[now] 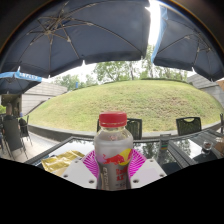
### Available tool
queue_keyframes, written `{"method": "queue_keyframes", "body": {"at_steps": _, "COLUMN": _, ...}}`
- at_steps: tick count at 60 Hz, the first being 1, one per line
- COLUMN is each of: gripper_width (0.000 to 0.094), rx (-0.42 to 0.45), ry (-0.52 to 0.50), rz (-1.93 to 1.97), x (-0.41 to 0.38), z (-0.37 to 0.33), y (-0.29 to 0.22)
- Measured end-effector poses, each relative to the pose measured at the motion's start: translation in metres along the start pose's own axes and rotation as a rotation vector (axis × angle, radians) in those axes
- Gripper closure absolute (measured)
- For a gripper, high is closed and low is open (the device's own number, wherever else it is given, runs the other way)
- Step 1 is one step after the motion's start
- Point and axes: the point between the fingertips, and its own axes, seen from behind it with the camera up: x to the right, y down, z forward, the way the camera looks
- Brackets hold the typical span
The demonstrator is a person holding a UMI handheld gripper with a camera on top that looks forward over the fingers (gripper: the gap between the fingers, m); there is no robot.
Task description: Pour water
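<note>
Bottle [113,150] upright between the gripper [113,168] pads, red cap up; fingers look clamped on it, over table [150,172].

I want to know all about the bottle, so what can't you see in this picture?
- Bottle base, gripper view: cut off at the bottom, behind the fingers.
- Label print: too small to read.
- Water level: hidden by the label.
- Pink pads: only slivers show beside the bottle, so touching or not is unclear.
- A cup to pour into: none visible.
</note>
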Motion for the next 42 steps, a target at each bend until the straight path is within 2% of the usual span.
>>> {"method": "queue_keyframes", "body": {"at_steps": 4, "gripper_width": 0.0616, "rx": -0.022, "ry": 0.026, "rz": -0.026, "x": 0.010, "z": -0.001, "y": 0.022}}
{"method": "queue_keyframes", "body": {"at_steps": 11, "gripper_width": 0.0614, "rx": -0.059, "ry": -0.019, "rz": 0.002, "x": 0.003, "z": -0.001, "y": 0.052}}
{"method": "queue_keyframes", "body": {"at_steps": 19, "gripper_width": 0.0599, "rx": -0.099, "ry": -0.011, "rz": -0.045, "x": 0.006, "z": -0.005, "y": 0.078}}
{"method": "queue_keyframes", "body": {"at_steps": 21, "gripper_width": 0.0595, "rx": -0.071, "ry": -0.020, "rz": -0.044, "x": 0.006, "z": -0.004, "y": 0.074}}
{"method": "queue_keyframes", "body": {"at_steps": 31, "gripper_width": 0.0584, "rx": -0.077, "ry": -0.028, "rz": -0.007, "x": 0.007, "z": -0.005, "y": 0.075}}
{"method": "queue_keyframes", "body": {"at_steps": 34, "gripper_width": 0.0545, "rx": -0.085, "ry": -0.024, "rz": -0.014, "x": 0.008, "z": -0.004, "y": 0.075}}
{"method": "queue_keyframes", "body": {"at_steps": 39, "gripper_width": 0.0431, "rx": -0.115, "ry": -0.023, "rz": -0.021, "x": 0.008, "z": -0.005, "y": 0.078}}
{"method": "queue_keyframes", "body": {"at_steps": 42, "gripper_width": 0.0300, "rx": -0.164, "ry": -0.026, "rz": -0.013, "x": 0.008, "z": -0.009, "y": 0.081}}
